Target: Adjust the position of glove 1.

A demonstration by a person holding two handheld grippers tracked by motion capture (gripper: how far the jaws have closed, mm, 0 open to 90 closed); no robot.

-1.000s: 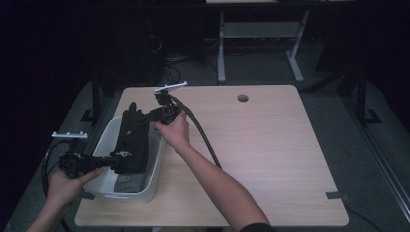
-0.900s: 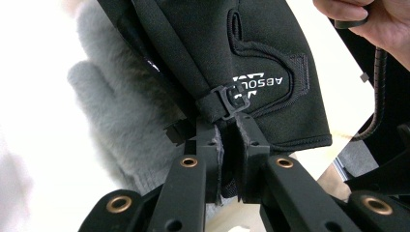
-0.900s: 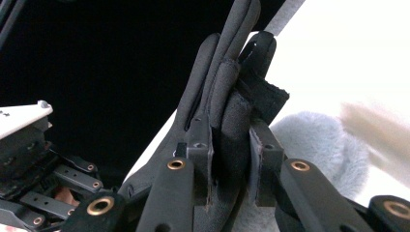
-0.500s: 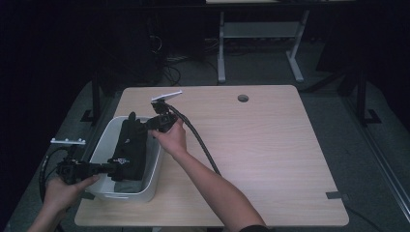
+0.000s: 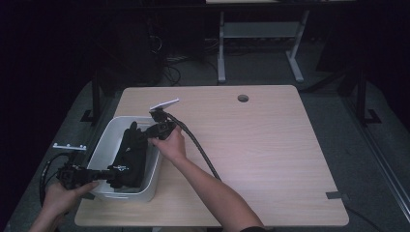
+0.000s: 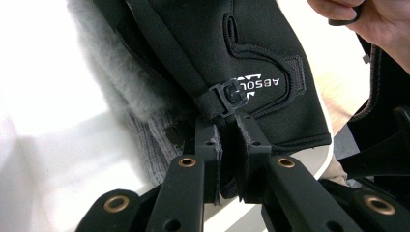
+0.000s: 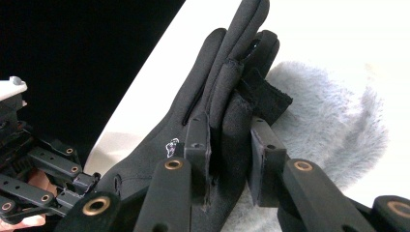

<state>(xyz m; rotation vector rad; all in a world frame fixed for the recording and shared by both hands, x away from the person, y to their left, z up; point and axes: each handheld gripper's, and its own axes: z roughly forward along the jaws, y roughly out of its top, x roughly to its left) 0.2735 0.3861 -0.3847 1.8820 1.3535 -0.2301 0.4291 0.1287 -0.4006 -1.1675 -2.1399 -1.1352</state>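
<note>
- Left tongs (image 6: 227, 159) clench the cuff of the black glove (image 5: 130, 154); right tongs (image 7: 227, 159) clench its fingers.
- Glove lies inside the white bin (image 5: 104, 145) on the counter (image 5: 270, 145), over grey fleece (image 7: 329, 125).
- Judged stage: gripped at both ends, not yet lifted clear.

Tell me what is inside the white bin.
The white bin holds a black glove, pinched by both hand-held grippers, left and right, with grey fleece beside it. Anything beneath them is covered.
</note>
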